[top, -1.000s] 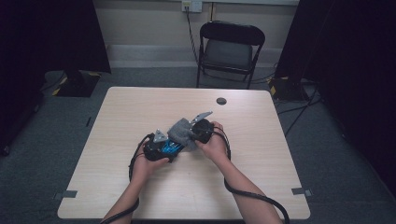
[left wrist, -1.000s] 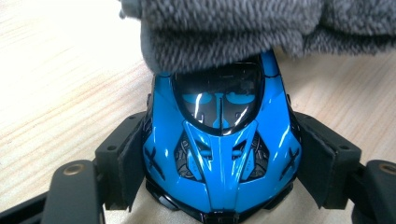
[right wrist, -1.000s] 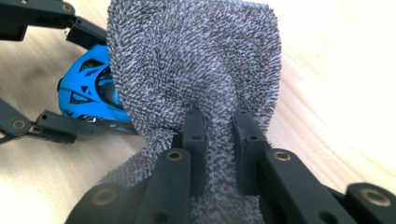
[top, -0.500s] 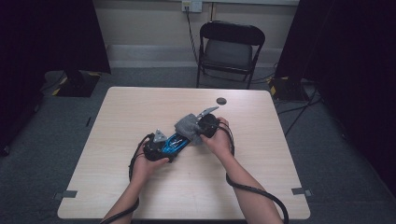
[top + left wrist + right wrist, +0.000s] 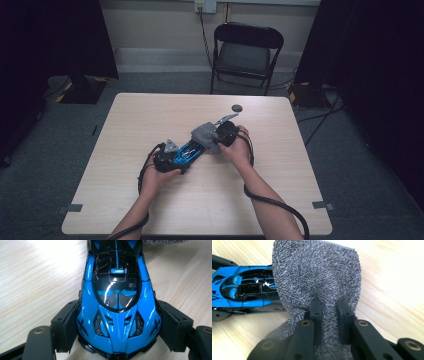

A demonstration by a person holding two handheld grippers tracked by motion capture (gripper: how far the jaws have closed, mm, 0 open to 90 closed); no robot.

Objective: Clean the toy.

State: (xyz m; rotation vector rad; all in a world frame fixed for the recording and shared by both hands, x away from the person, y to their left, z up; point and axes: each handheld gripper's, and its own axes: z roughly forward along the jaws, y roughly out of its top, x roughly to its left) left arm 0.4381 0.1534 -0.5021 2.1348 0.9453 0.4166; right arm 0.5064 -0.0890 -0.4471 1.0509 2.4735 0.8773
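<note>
Nearest the person, the left gripper (image 5: 176, 159) sits a little left of the table's middle, its jaws clamped on the two flanks of a blue toy car (image 5: 117, 302). In the left gripper view the pads (image 5: 71, 327) press against the car's sides just behind its nose, and the nose points back toward the hand. The car lies flat on the table (image 5: 125, 200) and runs from the left gripper up and to the right, toward the other hand.

A little farther and to the right, the right gripper (image 5: 216, 137) has its jaws pressed together on a pinch of grey cloth (image 5: 317, 277). In the right gripper view the cloth fans out beyond the jaws and drapes over the far end of the car (image 5: 244, 290), covering its tail while the roof and nose stay bare.

The work looks like wiping the car down with the cloth. It seems to be under way rather than finished: the car is steadied and the cloth is on it, but so far only the tail end is under the cloth. The roof, windscreen and nose would be left to go over, and I cannot tell from the shine alone which parts are already clean.

Farther off, a small dark round cap (image 5: 237, 107) lies alone near the table's far edge, and beyond it stands a folding chair (image 5: 246, 55).
</note>
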